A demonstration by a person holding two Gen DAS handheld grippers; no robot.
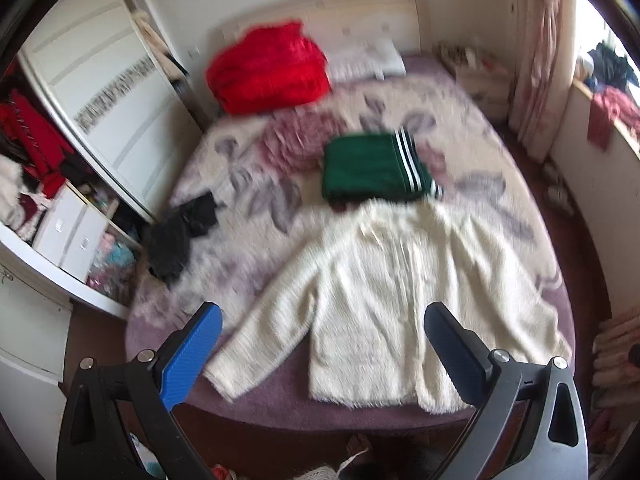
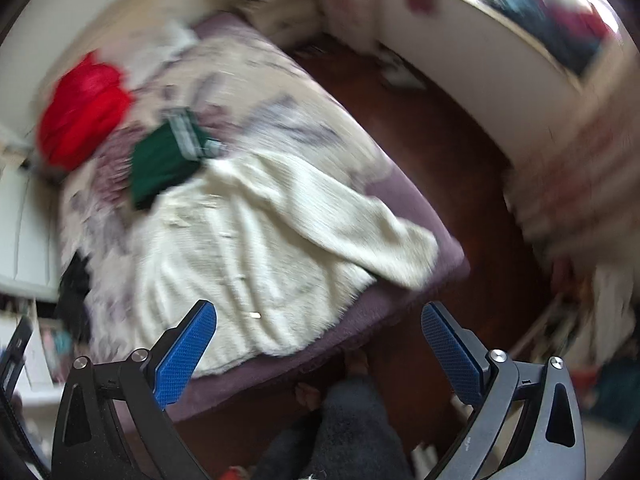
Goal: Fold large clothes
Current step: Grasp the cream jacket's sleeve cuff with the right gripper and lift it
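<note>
A fluffy white sweater (image 1: 392,288) lies spread flat on the foot of the bed (image 1: 256,408), sleeves stretched out to both sides. In the right wrist view the same white sweater (image 2: 256,248) has one sleeve reaching toward the bed's corner. A folded green garment with white stripes (image 1: 372,168) sits just beyond its collar, seen also as the green garment (image 2: 164,160). My left gripper (image 1: 324,316) hangs open above the sweater's hem, holding nothing. My right gripper (image 2: 320,316) is open too, over the bed's near edge, empty. Both views are blurred.
A red bundle (image 1: 268,68) and a pillow (image 1: 364,60) lie at the headboard. A black garment (image 1: 180,236) rests at the bed's left edge by an open wardrobe (image 1: 60,184). Dark wooden floor (image 2: 440,152) runs along the right. A person's legs (image 2: 352,424) stand at the foot.
</note>
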